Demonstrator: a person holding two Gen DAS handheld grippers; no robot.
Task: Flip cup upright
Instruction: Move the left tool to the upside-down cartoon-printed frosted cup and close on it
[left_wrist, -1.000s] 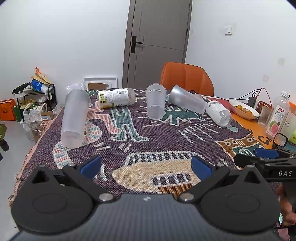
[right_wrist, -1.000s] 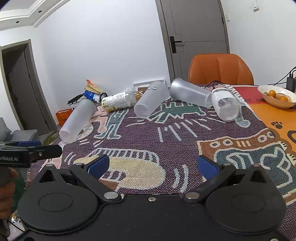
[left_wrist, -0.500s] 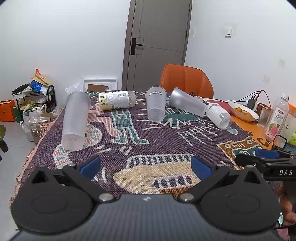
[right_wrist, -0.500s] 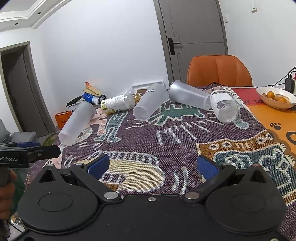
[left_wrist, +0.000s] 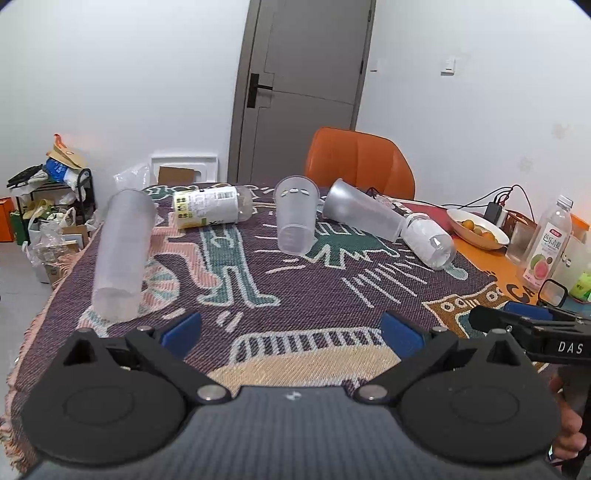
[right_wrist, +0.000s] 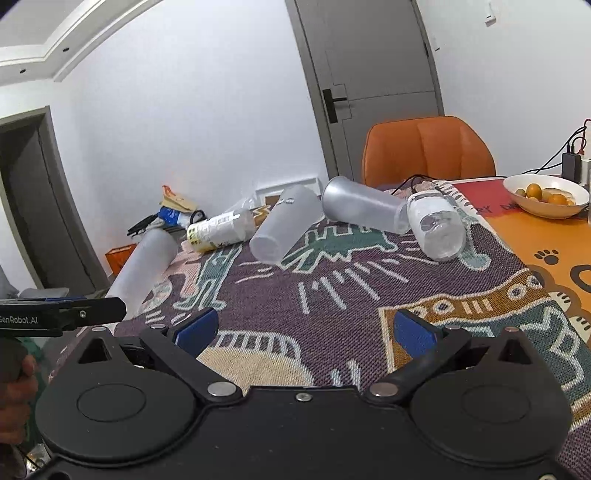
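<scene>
Left wrist view shows us a juice bottle (left_wrist: 550, 243) that the right view lacks. Our cup (left_wrist: 295, 219) lies sideways mid-cloth (left_wrist: 295, 295), empty; the bowl (right_wrist: 546, 195) holds oranges. Our left gripper (left_wrist: 291, 330) and right gripper (right_wrist: 304, 330) hover spread wide over the near edge, holding nothing.

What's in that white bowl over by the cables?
The white bowl on the orange table holds several small orange fruits, heaped toward the middle. Its rim hides the bowl's bottom, so anything under the fruit can't be seen.
</scene>
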